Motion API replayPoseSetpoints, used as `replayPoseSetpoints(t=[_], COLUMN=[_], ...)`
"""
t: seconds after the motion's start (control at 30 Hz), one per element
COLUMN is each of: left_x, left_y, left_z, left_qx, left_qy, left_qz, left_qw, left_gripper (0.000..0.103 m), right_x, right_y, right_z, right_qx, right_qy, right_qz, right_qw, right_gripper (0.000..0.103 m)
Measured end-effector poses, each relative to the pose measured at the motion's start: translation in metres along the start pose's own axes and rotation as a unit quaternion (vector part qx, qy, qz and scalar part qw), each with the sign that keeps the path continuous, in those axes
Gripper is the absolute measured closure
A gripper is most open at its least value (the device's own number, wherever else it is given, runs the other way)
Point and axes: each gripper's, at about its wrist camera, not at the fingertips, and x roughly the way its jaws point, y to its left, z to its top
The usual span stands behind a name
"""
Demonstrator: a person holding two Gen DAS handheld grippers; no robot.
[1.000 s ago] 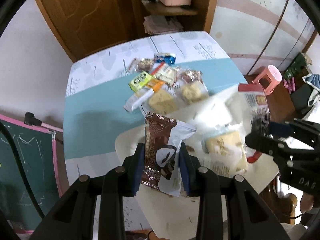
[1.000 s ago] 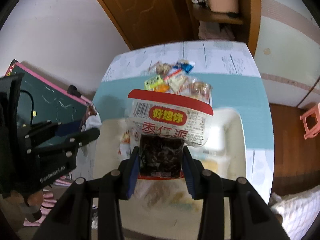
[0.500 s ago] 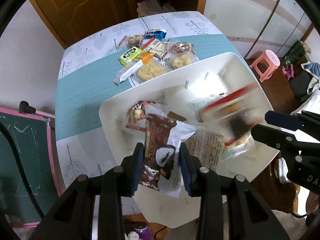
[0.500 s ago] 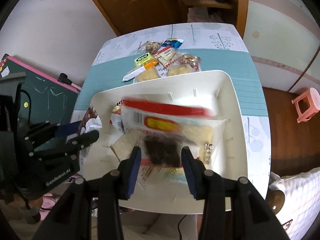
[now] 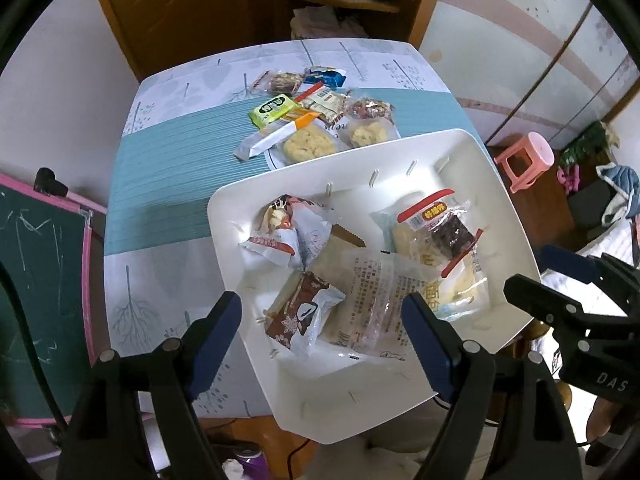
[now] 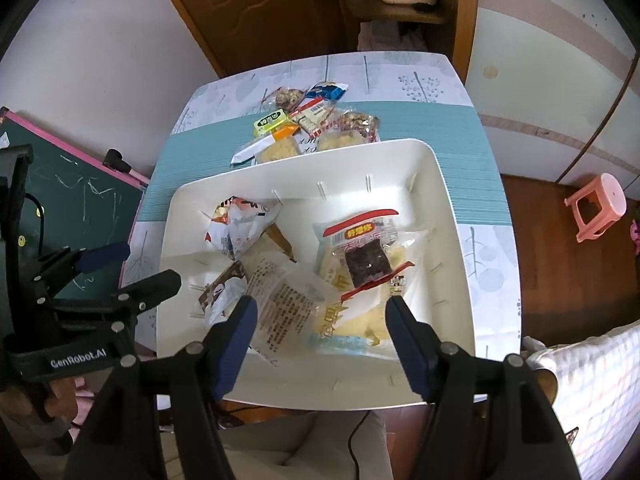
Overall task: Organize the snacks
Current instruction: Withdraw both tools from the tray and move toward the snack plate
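The left gripper [image 5: 322,314] is spread wide and nothing is held between its blue pads; the brown-and-white snack packet [image 5: 304,314] lies just beyond and between the fingertips, resting in the white bin [image 5: 492,168]. The right gripper [image 6: 318,322] is likewise opened fully and empty — the red-trimmed clear packet [image 6: 362,256] lies in the bin ahead of it, nearer its right finger. Between the two packets a clear printed wrapper [image 5: 378,292] is seen, with a red-and-white pouch [image 5: 288,228] further back. Beyond the bin's far rim, loose snacks [image 5: 316,120] are left on the teal-striped tablecloth [image 5: 168,176].
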Motion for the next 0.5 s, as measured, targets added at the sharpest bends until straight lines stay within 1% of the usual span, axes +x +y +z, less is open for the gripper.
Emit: replayPoseSetpoints(t=[0.33, 0.5], left_x=[-0.0037, -0.007], left_y=[-0.0004, 0.0005], left_z=[-0.0017, -0.0008], left_qx=[-0.006, -0.01], left_qy=[-0.004, -0.012], left_qz=[-0.001, 0.004], left_qw=[1.0, 0.9999], left_gripper=[0.022, 0.022], right_x=[-0.007, -0.0091], right_y=[0.0008, 0.0002], right_z=[-0.0026, -0.0029], right_qx=[-0.006, -0.008], right_qy=[-0.005, -0.008], right_qz=[-0.011, -0.013], right_qw=[1.0, 1.0], right_gripper=[0.036, 0.036])
